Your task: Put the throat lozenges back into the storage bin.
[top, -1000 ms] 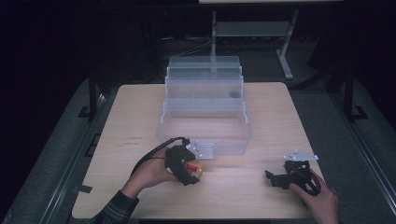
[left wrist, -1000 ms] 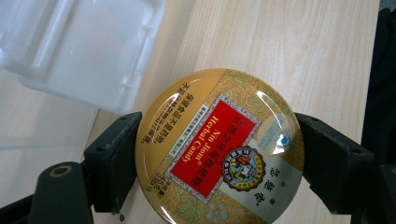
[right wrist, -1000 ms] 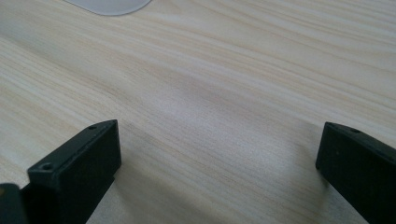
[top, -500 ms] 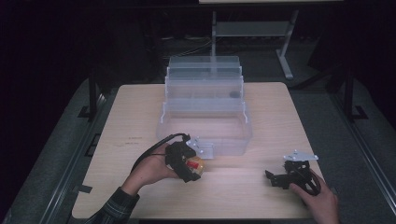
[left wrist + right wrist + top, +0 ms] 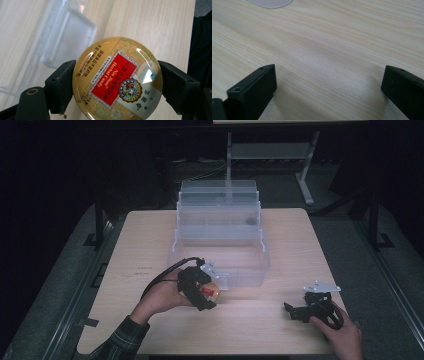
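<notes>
Left hand-held gripper (image 5: 207, 292) clamps my round gold candy tin (image 5: 117, 78) near the table's (image 5: 150, 235) front edge, beside the clear plastic tiered bin (image 5: 220, 240). Right hand-held gripper (image 5: 300, 310) rests there, jaws apart.

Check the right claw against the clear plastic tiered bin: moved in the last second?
No. The right claw sits at the same spot right of the clear plastic tiered bin's front corner, open on the table.

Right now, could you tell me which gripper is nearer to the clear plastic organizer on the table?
Left. The left gripper, holding a round candy tin, sits right at the clear plastic organizer's front corner. The right gripper rests open on the table, farther toward the near right edge.
</notes>
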